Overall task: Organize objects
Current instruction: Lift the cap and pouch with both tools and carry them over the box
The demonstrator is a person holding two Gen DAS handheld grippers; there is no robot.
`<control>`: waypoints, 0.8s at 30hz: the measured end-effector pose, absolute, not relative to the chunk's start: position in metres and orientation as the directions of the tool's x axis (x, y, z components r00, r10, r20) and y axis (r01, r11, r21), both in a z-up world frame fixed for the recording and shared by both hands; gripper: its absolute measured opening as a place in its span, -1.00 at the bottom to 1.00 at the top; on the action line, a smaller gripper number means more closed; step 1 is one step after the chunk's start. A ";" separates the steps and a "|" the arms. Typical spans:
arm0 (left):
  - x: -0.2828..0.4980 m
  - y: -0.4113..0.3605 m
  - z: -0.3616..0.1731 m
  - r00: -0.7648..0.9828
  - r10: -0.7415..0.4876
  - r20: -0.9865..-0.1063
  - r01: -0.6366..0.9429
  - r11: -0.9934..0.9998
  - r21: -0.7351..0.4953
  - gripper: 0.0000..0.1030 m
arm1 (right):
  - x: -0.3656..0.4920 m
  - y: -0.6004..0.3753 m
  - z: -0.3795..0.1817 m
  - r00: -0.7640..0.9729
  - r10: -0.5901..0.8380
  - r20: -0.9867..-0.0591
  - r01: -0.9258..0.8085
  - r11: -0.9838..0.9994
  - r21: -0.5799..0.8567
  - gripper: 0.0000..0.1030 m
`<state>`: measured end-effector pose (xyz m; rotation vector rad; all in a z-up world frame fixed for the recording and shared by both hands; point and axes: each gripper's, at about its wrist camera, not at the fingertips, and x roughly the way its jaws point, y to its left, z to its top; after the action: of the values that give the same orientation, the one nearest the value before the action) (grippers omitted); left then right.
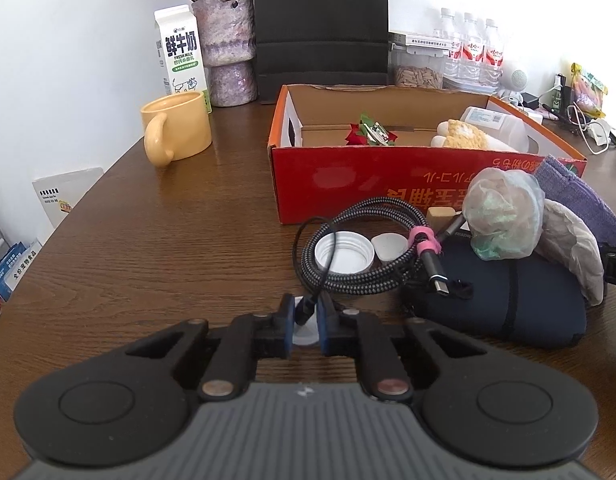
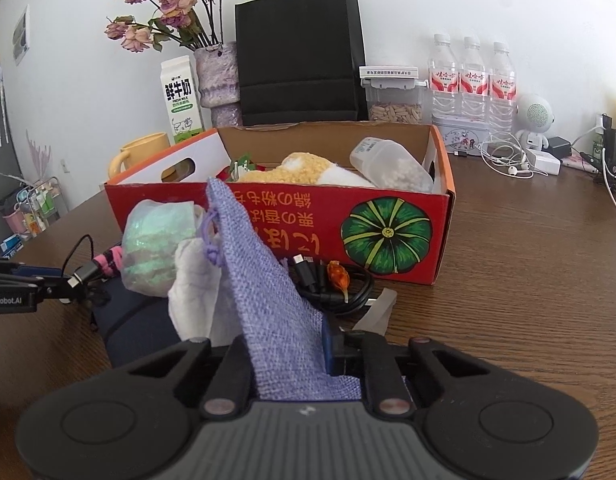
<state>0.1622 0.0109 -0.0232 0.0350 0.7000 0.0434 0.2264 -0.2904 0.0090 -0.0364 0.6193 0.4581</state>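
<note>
Red cardboard box (image 2: 292, 216), open-topped, mid-table toward the far edge, holding a plush toy (image 2: 304, 170) and a plastic container (image 2: 392, 166). Lavender woven pouch (image 2: 260, 280) leans against the box's near wall, right gripper (image 2: 288, 354) clamped on its lower end. Braided cable coil (image 1: 360, 248) lies before the box; left gripper (image 1: 306, 318) pinches its black plug end.

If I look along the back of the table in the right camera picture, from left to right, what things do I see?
Yellow mug → milk carton → vase → black bag → seed jar → three water bottles → little white robot toy.
</note>
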 end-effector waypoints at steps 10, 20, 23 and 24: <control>0.147 0.011 -0.017 0.778 0.043 -0.627 -0.021 0.999 0.042 -0.86 | 0.214 -0.289 0.012 0.737 0.402 -0.543 -0.428 0.900 0.085 -0.87; 0.131 0.010 0.000 0.806 0.044 -0.590 -0.026 0.999 0.039 -0.86 | 0.196 -0.293 0.023 0.759 0.409 -0.506 -0.430 0.899 0.082 -0.94; 0.125 0.008 0.005 0.815 0.043 -0.578 -0.026 0.999 0.038 -0.86 | 0.189 -0.294 0.028 0.766 0.416 -0.489 -0.438 0.896 0.076 -0.97; 0.123 0.008 0.008 0.819 0.042 -0.573 -0.025 0.999 0.037 -0.86 | 0.186 -0.294 0.030 0.769 0.417 -0.484 -0.439 0.895 0.074 -0.97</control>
<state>0.1234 0.0077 0.0075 0.0280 0.6108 0.0358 0.1861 -0.2937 0.0296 -0.0444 0.5151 0.4649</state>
